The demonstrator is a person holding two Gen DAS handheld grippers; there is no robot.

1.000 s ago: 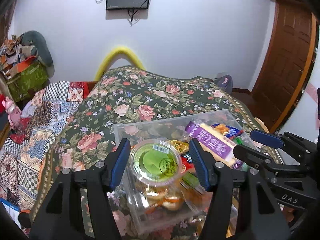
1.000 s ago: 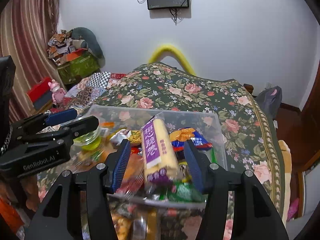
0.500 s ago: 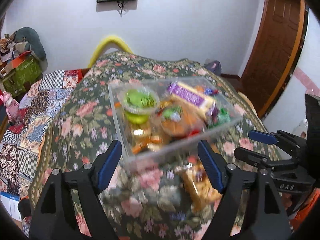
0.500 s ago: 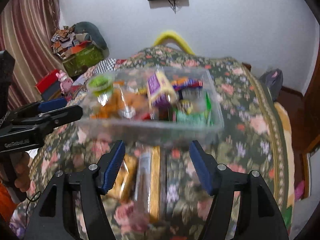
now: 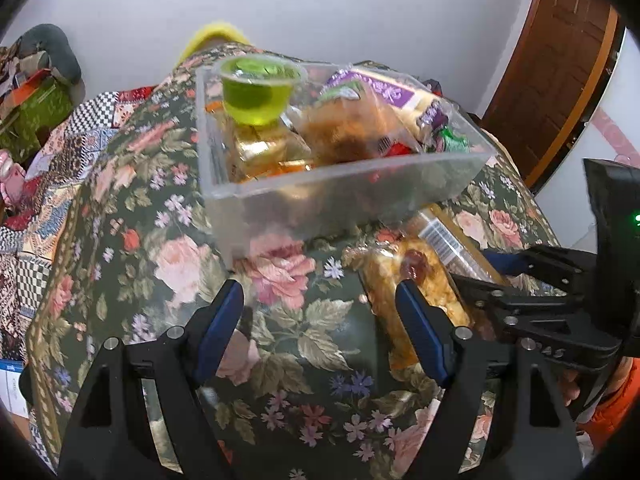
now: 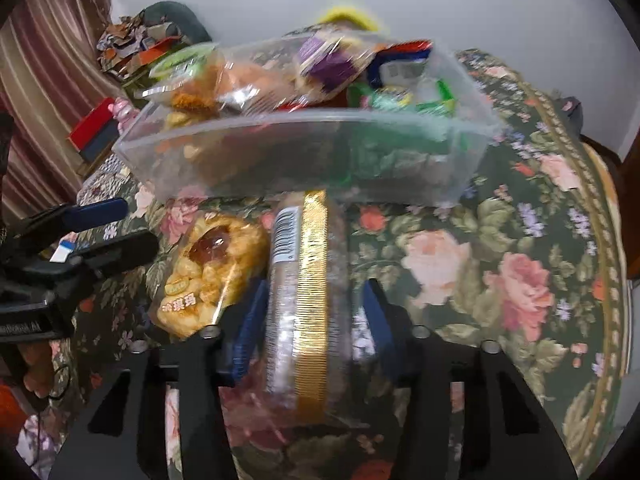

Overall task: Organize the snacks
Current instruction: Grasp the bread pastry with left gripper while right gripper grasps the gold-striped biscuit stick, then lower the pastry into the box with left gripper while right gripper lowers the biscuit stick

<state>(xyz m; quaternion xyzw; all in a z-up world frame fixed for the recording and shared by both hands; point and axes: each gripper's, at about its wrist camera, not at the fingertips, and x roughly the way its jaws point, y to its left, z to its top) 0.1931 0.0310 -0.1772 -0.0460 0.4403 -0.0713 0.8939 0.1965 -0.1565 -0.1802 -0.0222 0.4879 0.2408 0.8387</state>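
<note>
The clear plastic bin sits on the floral bedspread, filled with snacks: a green jelly cup at its far left corner, a purple-labelled packet at the back, and gold-wrapped sweets under the cup. Just in front of the bin lie two loose packets side by side: a gold-striped clear packet and a yellow puffed-snack packet. We see the right gripper with its fingers apart, one on each side of the gold-striped packet; we cannot tell whether the pads touch it. The left gripper is spread wide above bare bedspread, holding nothing, with the puffed-snack packet just beside its right finger.
</note>
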